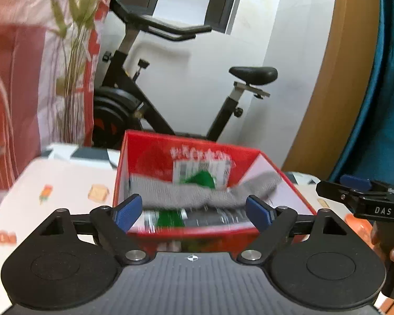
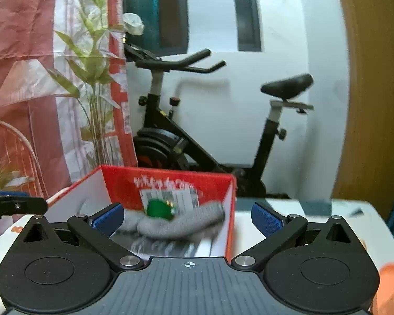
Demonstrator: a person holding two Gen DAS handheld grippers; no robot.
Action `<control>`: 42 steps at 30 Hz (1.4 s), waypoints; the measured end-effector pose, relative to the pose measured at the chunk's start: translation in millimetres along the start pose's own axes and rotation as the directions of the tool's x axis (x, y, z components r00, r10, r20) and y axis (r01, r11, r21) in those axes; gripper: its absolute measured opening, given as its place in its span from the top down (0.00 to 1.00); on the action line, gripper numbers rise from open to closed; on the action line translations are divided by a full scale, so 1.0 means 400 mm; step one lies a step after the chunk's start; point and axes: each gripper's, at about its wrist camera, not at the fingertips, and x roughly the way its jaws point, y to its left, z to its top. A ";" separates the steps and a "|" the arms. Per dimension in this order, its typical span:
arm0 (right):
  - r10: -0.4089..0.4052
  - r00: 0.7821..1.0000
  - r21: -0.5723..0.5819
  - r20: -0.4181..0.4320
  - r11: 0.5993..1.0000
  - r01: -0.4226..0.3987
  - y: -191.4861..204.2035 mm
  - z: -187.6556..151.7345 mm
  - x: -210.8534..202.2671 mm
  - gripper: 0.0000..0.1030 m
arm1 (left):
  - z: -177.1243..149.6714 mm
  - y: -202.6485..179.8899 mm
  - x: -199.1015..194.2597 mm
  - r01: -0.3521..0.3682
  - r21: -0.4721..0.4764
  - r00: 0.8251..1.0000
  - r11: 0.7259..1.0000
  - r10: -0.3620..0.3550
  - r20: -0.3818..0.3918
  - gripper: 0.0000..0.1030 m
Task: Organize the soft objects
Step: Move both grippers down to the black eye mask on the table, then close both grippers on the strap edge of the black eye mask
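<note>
A white tablecloth printed with small orange and tan food motifs covers the work surface, with a band of grey and white pattern along its far edge, and an open red cardboard box stands on it. Inside the box lies a grey knitted sock, draped across the bottom against the back wall, which carries white lettering and a printed label with a green patch; motion blur softens the details. From the right wrist camera the same red box sits left of centre, and the grey sock curls inside it beside something green that is too blurred to identify. The left gripper hovers at the near rim of the box with its blue-padded fingers spread wide and nothing between them. The right gripper is likewise spread wide and empty, one pad over the box and the other over the cloth; it also appears at the right edge of the left wrist view. Behind the table a black exercise bike stands against a white wall, below a dark window. To the left hang pink and red curtains behind a tall green plant, and a wooden door panel fills the right side.
</note>
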 end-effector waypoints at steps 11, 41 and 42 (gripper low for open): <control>-0.049 0.989 0.067 -0.137 0.996 0.058 -0.018 -0.215 -0.034 0.04 | -0.165 0.043 -0.005 0.010 -0.116 0.990 0.993 -0.026 -0.139 0.33; -0.017 0.941 -0.015 -0.337 1.000 0.013 0.014 -0.399 0.053 0.14 | -0.261 0.050 0.092 0.060 -0.263 0.964 0.963 -0.124 -0.235 0.49; -0.016 0.942 -0.015 -0.337 1.000 0.012 0.014 -0.399 0.053 0.14 | -0.261 0.053 0.102 0.053 -0.272 0.964 0.961 -0.120 -0.236 0.49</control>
